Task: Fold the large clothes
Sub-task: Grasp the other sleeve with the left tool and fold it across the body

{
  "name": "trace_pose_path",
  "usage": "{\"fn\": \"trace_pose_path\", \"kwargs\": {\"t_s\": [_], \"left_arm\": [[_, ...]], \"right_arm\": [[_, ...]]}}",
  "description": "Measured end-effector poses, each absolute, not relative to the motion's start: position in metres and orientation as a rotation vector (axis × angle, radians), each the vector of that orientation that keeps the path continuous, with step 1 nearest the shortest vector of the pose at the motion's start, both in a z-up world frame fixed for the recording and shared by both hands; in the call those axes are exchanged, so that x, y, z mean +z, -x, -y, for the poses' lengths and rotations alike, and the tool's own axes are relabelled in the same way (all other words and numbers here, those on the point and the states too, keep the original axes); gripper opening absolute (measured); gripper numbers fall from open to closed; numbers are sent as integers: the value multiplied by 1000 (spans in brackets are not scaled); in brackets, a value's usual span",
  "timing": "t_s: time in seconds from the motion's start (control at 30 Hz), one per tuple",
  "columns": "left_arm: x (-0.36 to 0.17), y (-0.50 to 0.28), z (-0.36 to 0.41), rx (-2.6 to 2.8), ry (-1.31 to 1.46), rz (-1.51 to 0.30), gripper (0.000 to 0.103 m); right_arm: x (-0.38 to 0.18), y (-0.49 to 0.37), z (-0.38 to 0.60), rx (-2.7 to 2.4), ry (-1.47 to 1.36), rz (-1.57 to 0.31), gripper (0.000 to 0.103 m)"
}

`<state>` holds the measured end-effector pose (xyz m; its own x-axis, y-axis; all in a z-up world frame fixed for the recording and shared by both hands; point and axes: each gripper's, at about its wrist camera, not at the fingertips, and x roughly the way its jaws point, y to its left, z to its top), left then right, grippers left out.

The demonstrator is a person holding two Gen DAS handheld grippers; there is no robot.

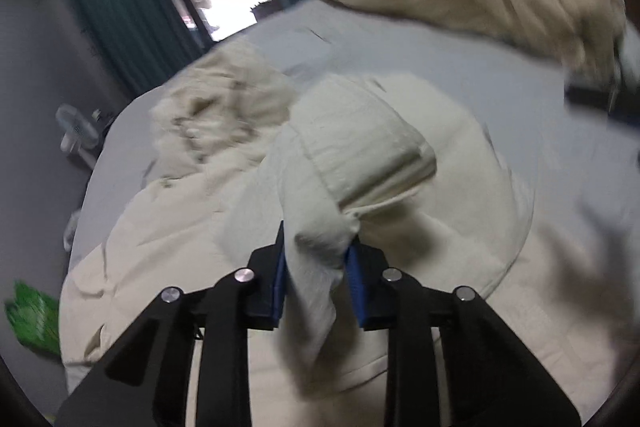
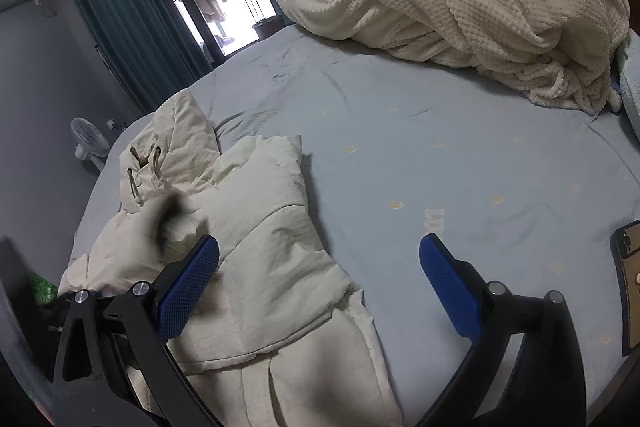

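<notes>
Pinching cream hoodie (image 1: 360, 155): left tongs (image 1: 318, 267); right tongs (image 2: 320, 259) wide, empty.

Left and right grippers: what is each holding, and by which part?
The left gripper pinches a bunched fold of the cream hooded garment; which part cannot be told. The right gripper is open, holding nothing.

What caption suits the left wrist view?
Left gripper pinches a fold of the cream hooded garment on the bed.

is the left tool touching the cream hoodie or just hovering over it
Touching. The left wrist view shows the left tool with a bunched fold of the cream hoodie pinched between its blue pads.
</notes>
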<state>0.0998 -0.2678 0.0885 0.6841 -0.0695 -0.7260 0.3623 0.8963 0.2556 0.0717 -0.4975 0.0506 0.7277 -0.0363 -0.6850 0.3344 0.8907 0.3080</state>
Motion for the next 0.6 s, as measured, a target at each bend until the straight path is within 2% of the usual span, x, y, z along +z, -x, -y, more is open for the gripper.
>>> {"fn": "trace_pose_path", "kwargs": {"t_s": [0.13,0.23,0.4,0.6], "left_arm": [[122,-102,193,-194,-198,-771,21],[127,-105,140,-147,-83,-787,20],[94,-106,77,-74,37,-879,20],[45,-110,65,-39,27,-996,21]], "right_arm": [[48,-76,486,-185,-428,-748,96],[46,-82,472,-166,-400,-756,96],[38,-94,446,-124,-317,-782,96],[20,-111,415,-56,-248,-855,96]]}}
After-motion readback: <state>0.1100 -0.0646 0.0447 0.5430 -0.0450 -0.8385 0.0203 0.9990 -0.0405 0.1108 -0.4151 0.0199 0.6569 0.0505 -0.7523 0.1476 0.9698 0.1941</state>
